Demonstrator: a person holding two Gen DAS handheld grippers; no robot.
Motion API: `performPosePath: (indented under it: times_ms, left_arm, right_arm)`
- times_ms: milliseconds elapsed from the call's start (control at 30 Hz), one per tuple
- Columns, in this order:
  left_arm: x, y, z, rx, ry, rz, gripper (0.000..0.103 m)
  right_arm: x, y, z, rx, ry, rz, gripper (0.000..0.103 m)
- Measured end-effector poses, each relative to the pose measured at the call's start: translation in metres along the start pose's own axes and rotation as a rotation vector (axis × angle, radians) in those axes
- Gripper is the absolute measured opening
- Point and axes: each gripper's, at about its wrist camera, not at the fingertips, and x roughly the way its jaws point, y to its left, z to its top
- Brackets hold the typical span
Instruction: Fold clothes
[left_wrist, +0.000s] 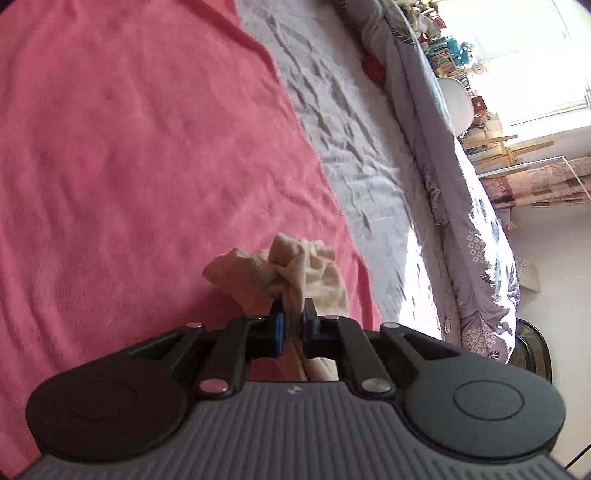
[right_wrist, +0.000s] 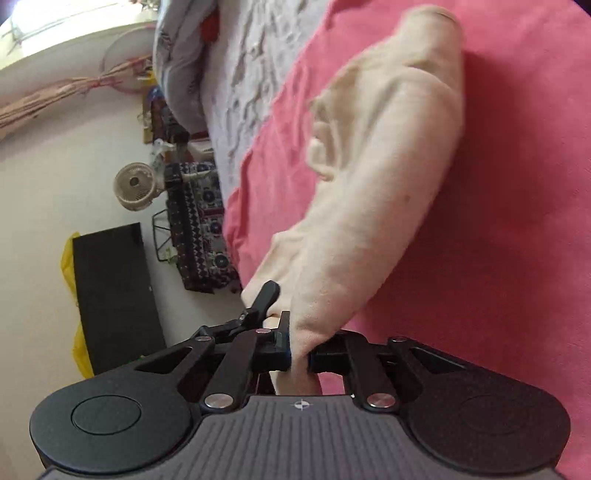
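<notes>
A cream cloth garment (right_wrist: 376, 158) stretches across a pink blanket (right_wrist: 517, 221) in the right wrist view, pulled into a long taut band. My right gripper (right_wrist: 297, 350) is shut on its near end, the fabric pinched between the black jaws. In the left wrist view my left gripper (left_wrist: 293, 325) is shut on a bunched corner of the same cream cloth (left_wrist: 295, 269), which puffs out just beyond the fingers above the pink blanket (left_wrist: 129, 166). The rest of the garment is hidden in that view.
A wrinkled grey sheet (left_wrist: 351, 129) and a rolled grey floral quilt (left_wrist: 461, 203) lie beyond the blanket. Past the bed edge stand a small fan (right_wrist: 135, 192), a patterned cloth-covered piece (right_wrist: 203, 229), a black panel (right_wrist: 114, 295) and cluttered shelves (left_wrist: 454, 55) under a bright window.
</notes>
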Motion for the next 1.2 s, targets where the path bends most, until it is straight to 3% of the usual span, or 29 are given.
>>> performPosePath:
  times_ms: [100,233,367,433,533,633,767,800,833,867,933,1000,1067,1133,1167,1200]
  left_arm:
    - [-0.004,-0.02,0.066,0.099,-0.03,-0.091,0.007]
    - [-0.039,-0.061,0.148,0.245,-0.138,-0.191,0.007]
    - [-0.098,-0.08,0.192,0.363,-0.261,-0.242,0.007]
    - [-0.126,-0.066,0.205,0.399,-0.294,-0.231,0.007]
    - [-0.147,0.005,0.212,0.366,-0.269,-0.113,0.007]
    - [-0.151,0.091,0.211,0.288,-0.213,0.047,0.008]
    - [-0.125,0.219,0.192,0.124,-0.063,0.323,0.008]
    - [-0.123,0.245,0.186,0.082,-0.042,0.35,0.01]
    - [-0.133,0.261,0.182,0.044,-0.069,0.296,0.007]
    - [-0.142,0.274,0.179,0.009,-0.088,0.252,0.007]
    - [-0.157,0.282,0.18,-0.013,-0.092,0.243,0.007]
    - [-0.165,0.281,0.178,0.012,-0.088,0.268,0.007]
    - [-0.172,0.274,0.177,0.054,-0.076,0.307,0.006]
    - [-0.179,0.26,0.173,0.135,-0.077,0.362,0.006]
    - [-0.182,0.253,0.17,0.178,-0.079,0.389,0.008]
    - [-0.185,0.245,0.167,0.222,-0.081,0.413,0.017]
  right_arm:
    - [0.019,0.065,0.023,-0.12,-0.082,0.077,0.01]
    - [0.046,0.154,0.045,-0.272,-0.159,0.172,0.01]
    - [0.078,0.219,0.038,-0.435,-0.177,0.266,0.01]
    - [0.101,0.231,0.026,-0.493,-0.158,0.284,0.01]
    - [0.156,0.215,0.001,-0.513,-0.08,0.228,0.01]
    - [0.222,0.162,-0.024,-0.453,0.045,0.123,0.01]
    - [0.306,0.067,-0.065,-0.376,0.227,-0.178,0.011]
    - [0.316,0.046,-0.077,-0.351,0.254,-0.244,0.011]
    - [0.311,0.027,-0.088,-0.319,0.231,-0.214,0.01]
    - [0.299,0.015,-0.095,-0.264,0.19,-0.167,0.009]
    - [0.281,0.005,-0.099,-0.167,0.157,-0.136,0.016]
    - [0.269,0.011,-0.105,-0.2,0.158,-0.173,0.02]
    - [0.262,0.023,-0.111,-0.296,0.192,-0.236,0.031]
    - [0.256,0.039,-0.118,-0.413,0.223,-0.304,0.056]
    - [0.25,0.049,-0.124,-0.484,0.224,-0.345,0.063]
    - [0.244,0.057,-0.13,-0.548,0.219,-0.385,0.075]
